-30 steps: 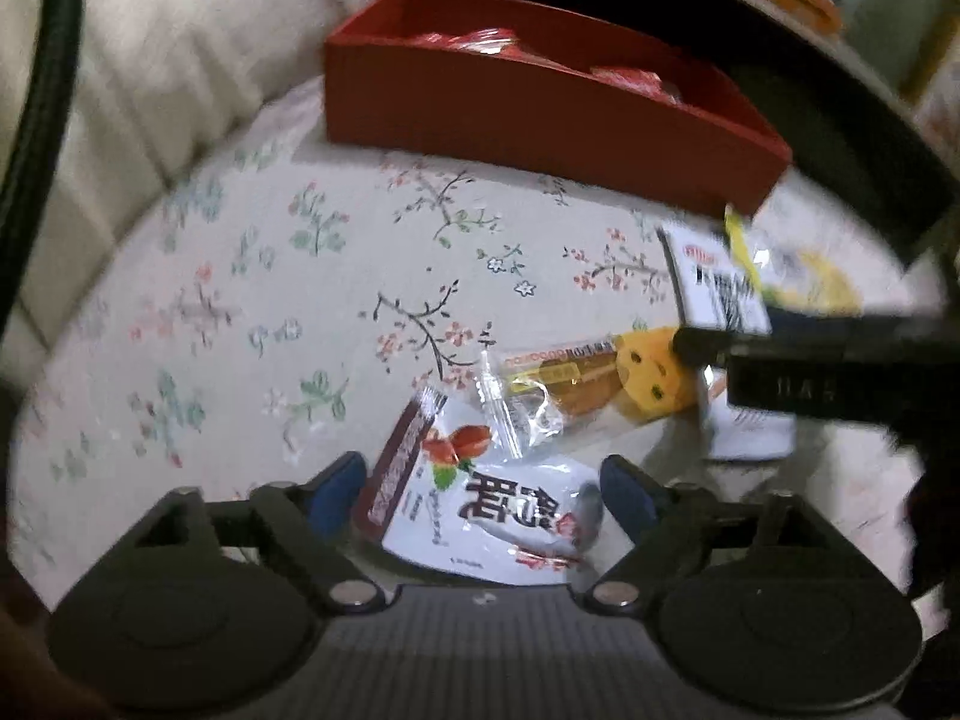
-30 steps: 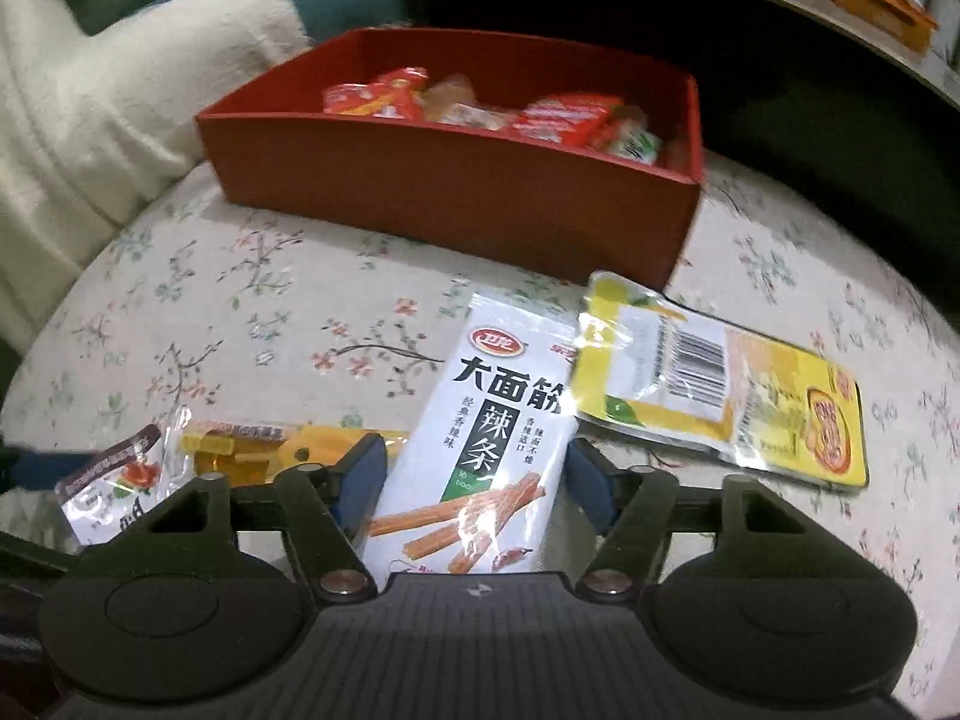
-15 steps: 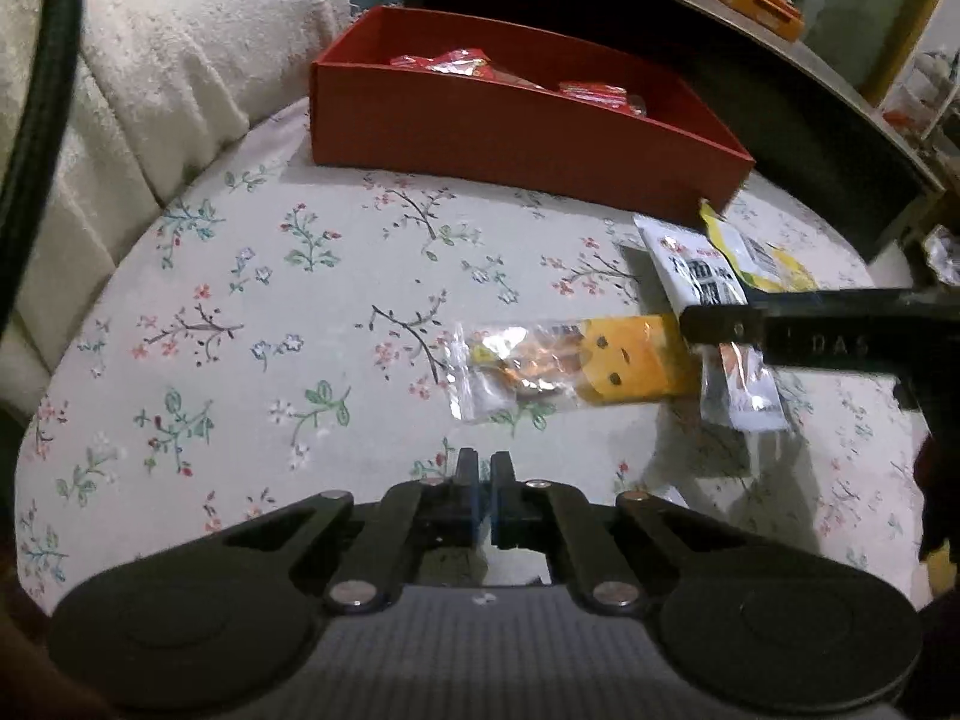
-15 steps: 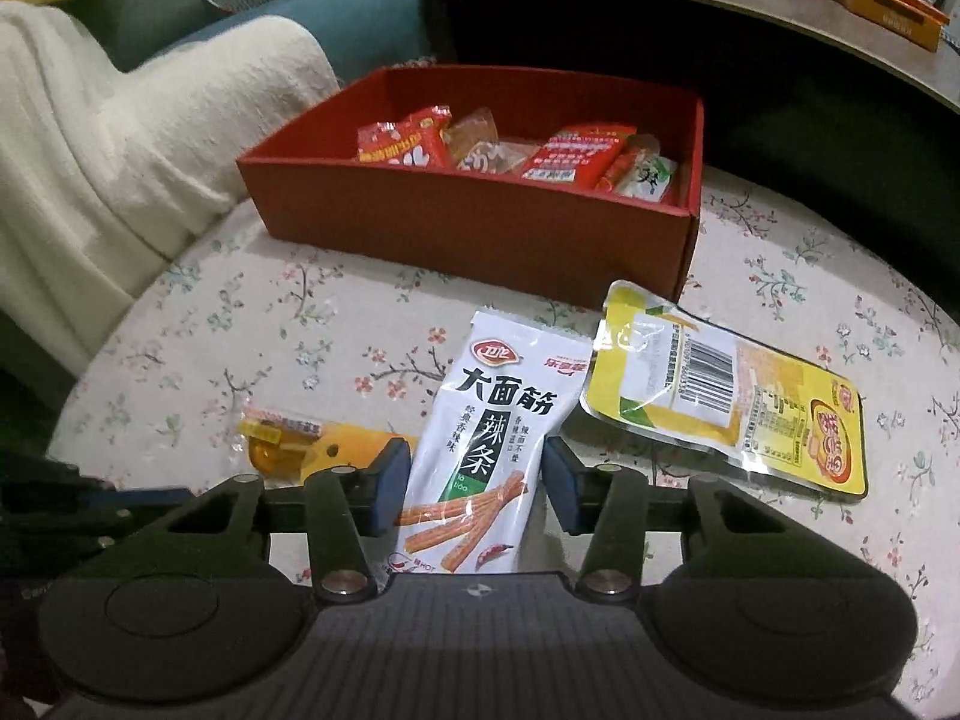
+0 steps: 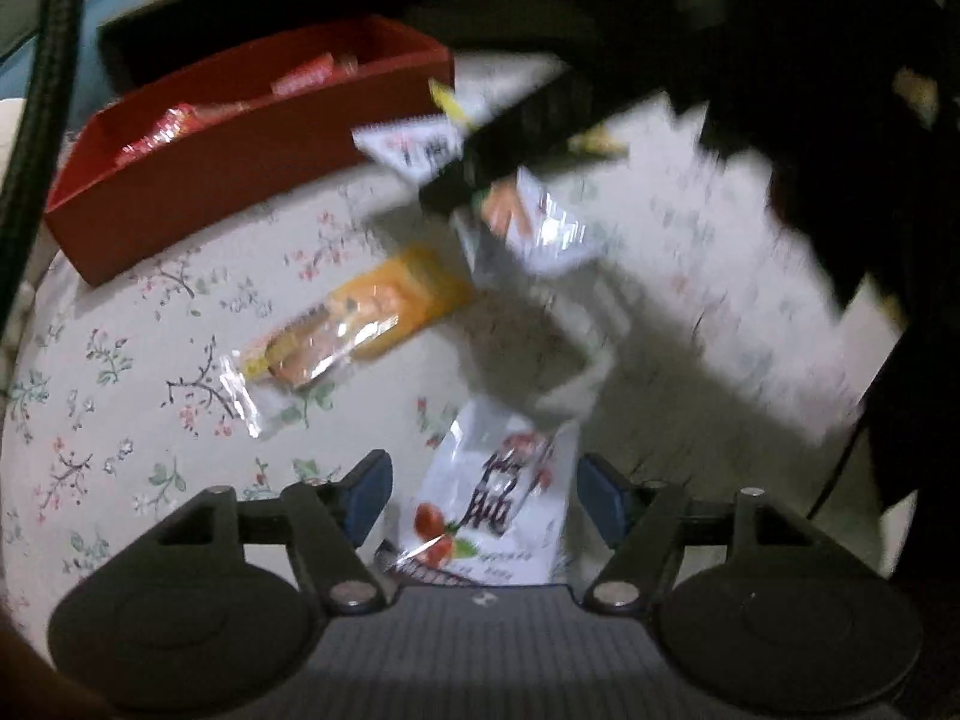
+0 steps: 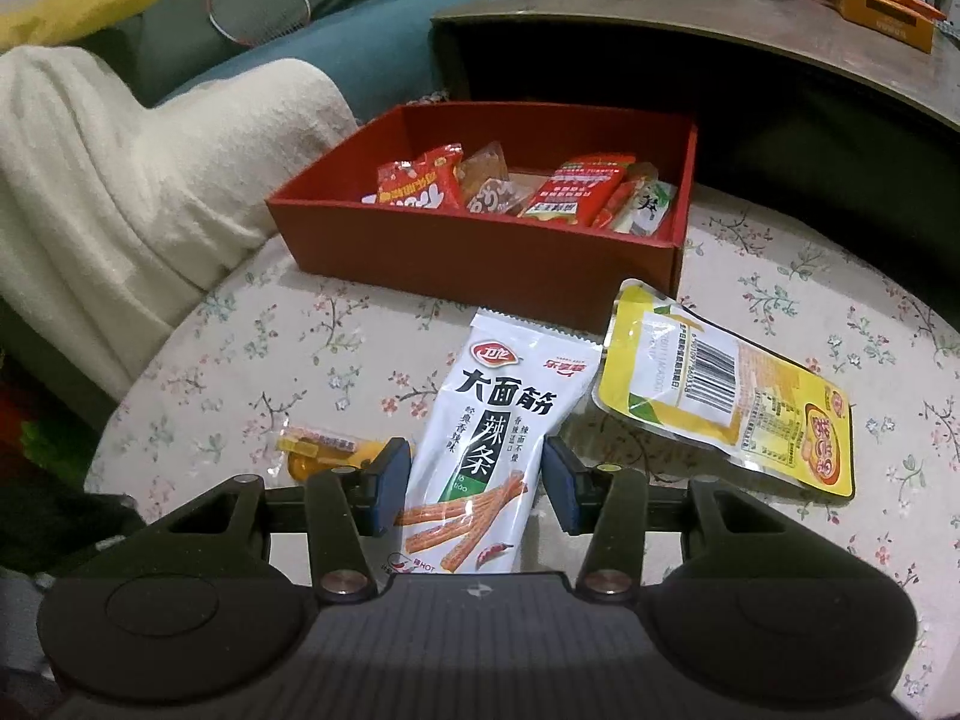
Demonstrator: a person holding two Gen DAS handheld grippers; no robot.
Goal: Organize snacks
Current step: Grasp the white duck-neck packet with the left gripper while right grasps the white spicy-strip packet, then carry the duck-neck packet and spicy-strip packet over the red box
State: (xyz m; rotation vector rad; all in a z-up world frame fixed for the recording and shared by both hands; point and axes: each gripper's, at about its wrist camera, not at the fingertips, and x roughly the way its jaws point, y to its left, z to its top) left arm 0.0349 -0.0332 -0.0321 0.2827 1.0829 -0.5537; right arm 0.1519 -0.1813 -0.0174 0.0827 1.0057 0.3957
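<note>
**Left fingers open again around the red-and-white packet; right fingers wait at the spicy strips**

The left gripper (image 5: 480, 495) has its blue fingers (image 5: 367, 492) spread apart, with the small white packet with red fruit (image 5: 498, 510) lying between them on the counter (image 5: 120, 420). Half a second ago these fingers were pressed together and no packet showed between them; now they are open, so I judge the grasp is not yet made and must be tried again. This view is blurred by motion, so whether a pad touches the packet I cannot tell.

The right gripper (image 6: 477, 489) is also open, its fingers (image 6: 390, 480) on both sides of the white spicy-strip bag (image 6: 492, 438), closer than one second ago but not clearly squeezing it. Just beside lie the yellow packet (image 6: 732, 402) and the orange sausage snack (image 5: 360, 318). Behind stands the red box (image 6: 480, 252), already holding several snacks. Four packets are outside it.
</note>
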